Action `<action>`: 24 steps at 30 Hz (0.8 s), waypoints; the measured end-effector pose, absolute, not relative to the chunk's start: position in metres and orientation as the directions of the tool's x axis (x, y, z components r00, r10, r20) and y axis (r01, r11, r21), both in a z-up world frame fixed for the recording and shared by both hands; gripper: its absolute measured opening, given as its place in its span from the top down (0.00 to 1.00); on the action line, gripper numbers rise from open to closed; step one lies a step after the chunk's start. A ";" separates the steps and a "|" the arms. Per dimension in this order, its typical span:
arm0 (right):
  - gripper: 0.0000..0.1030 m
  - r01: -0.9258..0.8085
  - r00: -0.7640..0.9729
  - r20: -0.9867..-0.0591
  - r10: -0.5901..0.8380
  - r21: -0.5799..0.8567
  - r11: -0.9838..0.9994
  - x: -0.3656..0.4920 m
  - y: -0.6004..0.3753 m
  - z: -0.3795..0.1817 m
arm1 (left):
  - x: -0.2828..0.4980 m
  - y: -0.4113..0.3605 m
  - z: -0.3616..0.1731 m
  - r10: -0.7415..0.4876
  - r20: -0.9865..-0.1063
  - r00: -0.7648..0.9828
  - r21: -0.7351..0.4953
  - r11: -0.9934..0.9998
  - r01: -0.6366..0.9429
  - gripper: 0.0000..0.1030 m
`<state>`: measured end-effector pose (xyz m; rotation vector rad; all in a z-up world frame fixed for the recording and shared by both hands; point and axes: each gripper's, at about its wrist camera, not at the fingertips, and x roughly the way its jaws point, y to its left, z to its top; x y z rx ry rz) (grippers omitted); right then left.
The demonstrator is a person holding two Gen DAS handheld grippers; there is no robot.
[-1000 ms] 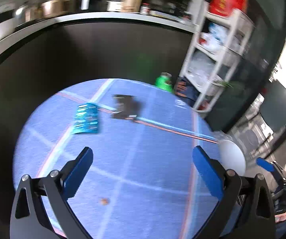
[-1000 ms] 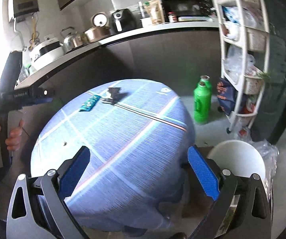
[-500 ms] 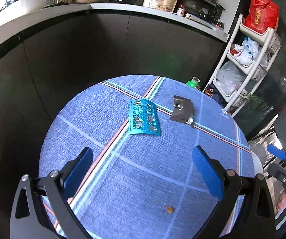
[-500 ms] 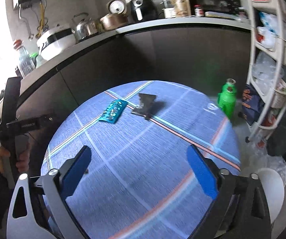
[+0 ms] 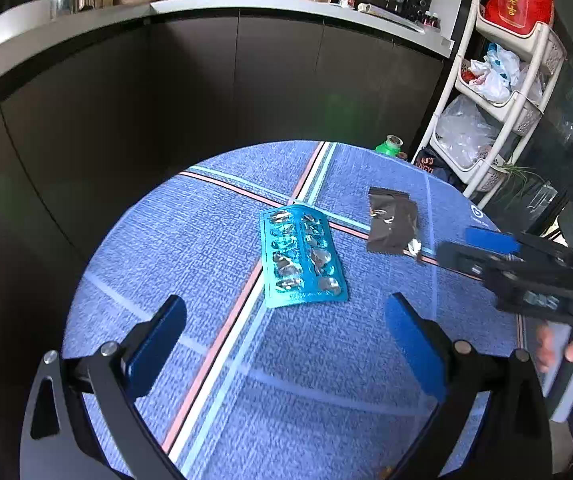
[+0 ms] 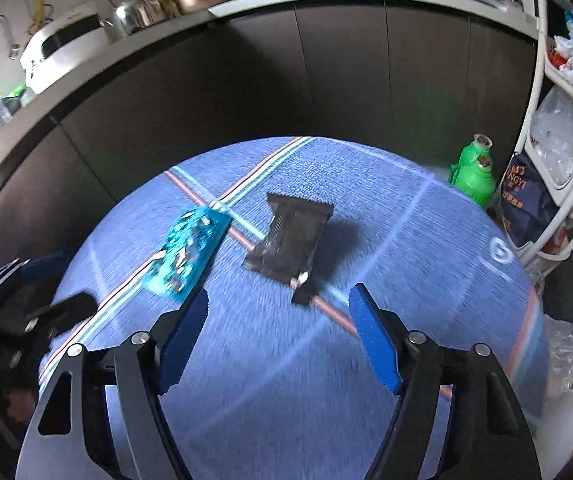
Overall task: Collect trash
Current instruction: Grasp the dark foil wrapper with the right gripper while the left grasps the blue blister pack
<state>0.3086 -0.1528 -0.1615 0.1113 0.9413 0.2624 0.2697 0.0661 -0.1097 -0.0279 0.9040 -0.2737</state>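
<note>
Trash lies in two pieces on a round tabletop point(image 5: 214, 240) covered in blue cloth with crossing pink, white and pale blue stripes. One piece is a teal blister pack point(image 5: 301, 258), a flat rectangle with its foil bubbles crushed. In the left wrist view its long axis runs away from the camera, leaning slightly leftward at the far end, and its near short edge lies just ahead of the left hand-held gripper point(image 5: 286, 350). The other piece is a dark, shiny wrapper point(image 5: 392, 222), lying flat just to the right of the blister pack and apart from it. In the right wrist view the wrapper's long axis runs roughly away from the camera, its serrated edge at the far end and a torn corner at the near end.

The left hand-held gripper hovers above the cloth with its blue-padded jaws spread wide and nothing between them. The right hand-held gripper point(image 6: 282, 334) has its jaws open less widely, also with nothing held; the wrapper's near corner sits just ahead of the gap between them. This view is blurred.

Beyond the tabletop stand dark cabinets, a green bottle point(image 6: 472, 178) on the floor and a white shelf rack point(image 5: 502, 92) holding plastic bags.
</note>
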 end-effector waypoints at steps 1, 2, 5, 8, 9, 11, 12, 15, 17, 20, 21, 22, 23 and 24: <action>0.34 -0.166 0.560 -0.785 0.265 0.208 0.964 0.314 -0.152 -0.165 | 0.275 0.067 -0.113 -0.250 -0.775 0.581 -0.146 0.964 0.222 0.04; 0.35 -0.154 0.561 -0.785 0.263 0.214 0.965 0.322 -0.152 -0.170 | 0.279 0.067 -0.116 -0.255 -0.776 0.576 -0.153 0.963 0.221 0.04; 0.36 -0.132 0.560 -0.782 0.272 0.239 0.962 0.340 -0.153 -0.179 | 0.291 0.065 -0.123 -0.266 -0.782 0.564 -0.169 0.961 0.219 0.04; 0.45 -0.129 0.556 -0.786 0.269 0.238 0.963 0.355 -0.152 -0.188 | 0.305 0.056 -0.129 -0.269 -0.789 0.552 -0.169 0.959 0.226 0.04; 0.67 -0.135 0.551 -0.790 0.270 0.234 0.963 0.358 -0.152 -0.191 | 0.309 0.051 -0.131 -0.267 -0.793 0.548 -0.163 0.959 0.230 0.04; 0.84 -0.160 0.550 -0.787 0.277 0.227 0.961 0.359 -0.151 -0.193 | 0.318 0.043 -0.136 -0.256 -0.803 0.538 -0.147 0.960 0.238 0.04; 0.87 -0.167 0.560 -0.781 0.277 0.221 0.961 0.357 -0.154 -0.192 | 0.323 0.038 -0.139 -0.248 -0.810 0.531 -0.137 0.961 0.239 0.04; 0.89 -0.183 0.590 -0.757 0.280 0.212 0.960 0.342 -0.160 -0.184 | 0.334 0.026 -0.146 -0.239 -0.824 0.513 -0.125 0.961 0.248 0.04; 0.89 -0.179 0.598 -0.744 0.297 0.237 0.955 0.331 -0.167 -0.179 | 0.340 0.018 -0.149 -0.224 -0.830 0.511 -0.105 0.962 0.251 0.04; 0.88 -0.179 0.593 -0.735 0.328 0.277 0.944 0.320 -0.177 -0.175 | 0.348 0.008 -0.152 -0.197 -0.836 0.512 -0.072 0.965 0.253 0.08; 0.88 -0.178 0.587 -0.734 0.341 0.294 0.939 0.317 -0.180 -0.175 | 0.350 0.006 -0.154 -0.184 -0.841 0.509 -0.058 0.966 0.253 0.10; 0.88 -0.177 0.581 -0.734 0.352 0.308 0.935 0.313 -0.182 -0.175 | 0.350 0.004 -0.155 -0.177 -0.846 0.503 -0.051 0.966 0.254 0.14; 0.88 -0.178 0.573 -0.735 0.362 0.320 0.931 0.310 -0.184 -0.175 | 0.353 0.003 -0.159 -0.171 -0.854 0.492 -0.047 0.966 0.255 0.17; 0.88 -0.176 0.571 -0.735 0.365 0.325 0.929 0.306 -0.186 -0.175 | 0.354 0.003 -0.162 -0.165 -0.859 0.484 -0.044 0.967 0.253 0.18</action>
